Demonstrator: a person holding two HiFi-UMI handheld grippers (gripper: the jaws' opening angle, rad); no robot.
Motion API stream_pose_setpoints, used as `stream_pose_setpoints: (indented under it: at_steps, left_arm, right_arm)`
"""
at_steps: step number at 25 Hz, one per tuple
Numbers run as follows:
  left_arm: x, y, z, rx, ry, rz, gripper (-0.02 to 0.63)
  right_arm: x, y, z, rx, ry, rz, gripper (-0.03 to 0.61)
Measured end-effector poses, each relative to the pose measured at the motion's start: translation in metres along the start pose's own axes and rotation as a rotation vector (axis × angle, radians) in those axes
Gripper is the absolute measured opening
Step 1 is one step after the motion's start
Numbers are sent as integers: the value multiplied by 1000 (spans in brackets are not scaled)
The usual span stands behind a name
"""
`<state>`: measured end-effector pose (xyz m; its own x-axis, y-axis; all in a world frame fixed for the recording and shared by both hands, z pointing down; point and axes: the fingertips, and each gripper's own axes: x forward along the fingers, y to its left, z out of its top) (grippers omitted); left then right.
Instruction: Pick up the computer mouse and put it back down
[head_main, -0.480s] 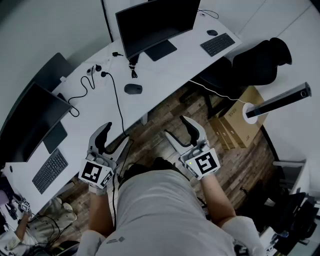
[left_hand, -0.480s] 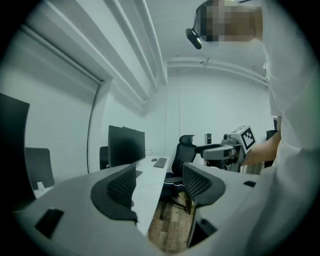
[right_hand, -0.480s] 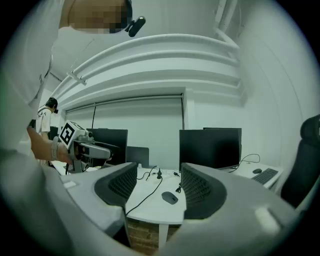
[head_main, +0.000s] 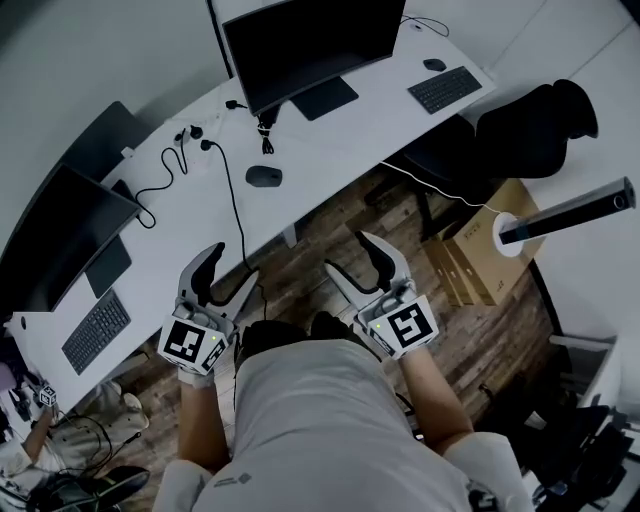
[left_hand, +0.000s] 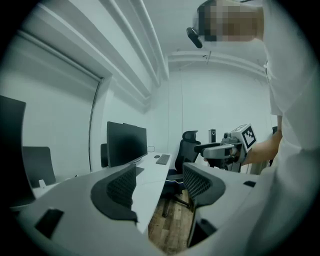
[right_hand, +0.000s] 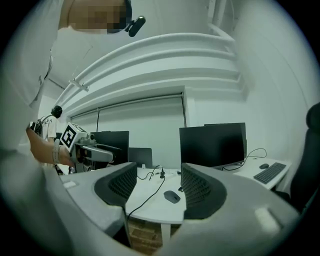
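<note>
On the long white bench, a dark computer mouse lies flat. It sits near the front edge, in front of the big black screen. A thin black cable runs down the bench just to the left of the mouse. Nothing is touching the mouse.

The person stands on the wooden floor in front of the bench and holds one gripper in each hand. The left gripper is low, by the front edge of the bench. Its two jaws are wide apart and there is nothing between them. The right gripper is held over the floor, beside the left one. Its jaws are wide apart too, and it holds nothing. Both grippers are well apart from the mouse.

In the right gripper view, the mouse shows far off in the gap between the two jaws, lying on the bench. In the left gripper view, only the bench edge and the floor show between the jaws.

A second black screen stands at the left end of the bench, with a dark keyboard in front of it. Another keyboard and a small second mouse lie at the right end. A black chair stands to the right of the bench, and a brown cardboard box sits on the floor near it.
</note>
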<state>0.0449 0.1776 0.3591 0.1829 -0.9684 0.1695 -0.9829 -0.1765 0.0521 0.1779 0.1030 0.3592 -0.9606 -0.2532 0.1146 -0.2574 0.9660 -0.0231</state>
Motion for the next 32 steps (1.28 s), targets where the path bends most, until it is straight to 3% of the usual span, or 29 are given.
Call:
stream_pose_setpoints:
  at_steps: [7,13,32]
  left_arm:
    - [-2,11,-17,1,49,43,275]
    - [-5,54,-28,-23,74,40,275]
    - [19,222,-47,-38,127,-168,275]
  right_arm:
    - [19,2,-10,31,9,58,264]
    - [64,8,-14,44,38,74,264]
    - [233,27,-19,9,171,-29,264]
